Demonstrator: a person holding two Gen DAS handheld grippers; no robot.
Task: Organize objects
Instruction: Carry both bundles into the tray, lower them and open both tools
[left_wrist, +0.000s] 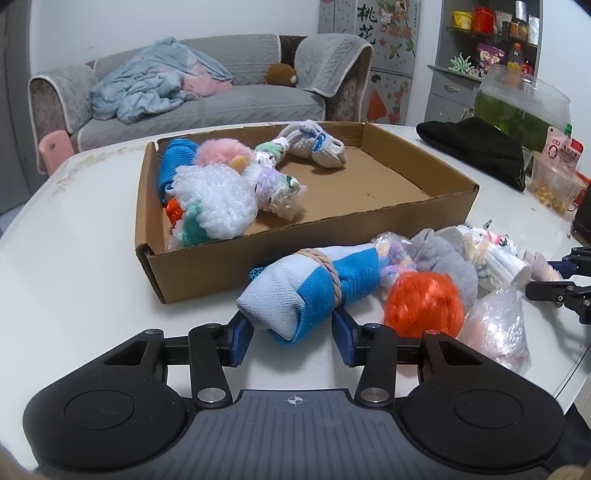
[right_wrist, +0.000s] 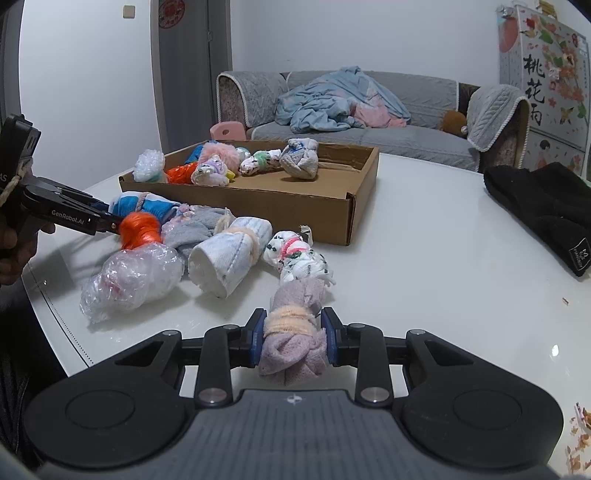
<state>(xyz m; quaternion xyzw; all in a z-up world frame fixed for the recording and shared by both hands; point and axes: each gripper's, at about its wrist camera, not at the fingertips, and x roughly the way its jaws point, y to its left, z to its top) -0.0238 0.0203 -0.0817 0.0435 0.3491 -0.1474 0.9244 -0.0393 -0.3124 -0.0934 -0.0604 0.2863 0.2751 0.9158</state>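
Left gripper (left_wrist: 291, 334) clamped on blue-grey bundle (left_wrist: 310, 288), right gripper (right_wrist: 293, 341) clamped on lilac bundle (right_wrist: 293, 345), cardboard box (left_wrist: 332, 236) behind, white table (left_wrist: 74, 280).

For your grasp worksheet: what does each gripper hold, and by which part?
Left gripper: blue-and-grey cloth bundle, gripped at its grey end. Right gripper: lilac cloth bundle, pinched across its middle, just below the peach tie.

light: even, soft indoor brightness
glare: pale sheen on white table (right_wrist: 424, 258)
shadows: faint, under near bundles
edges: strong fisheye bending, dark corners
focus: mostly sharp
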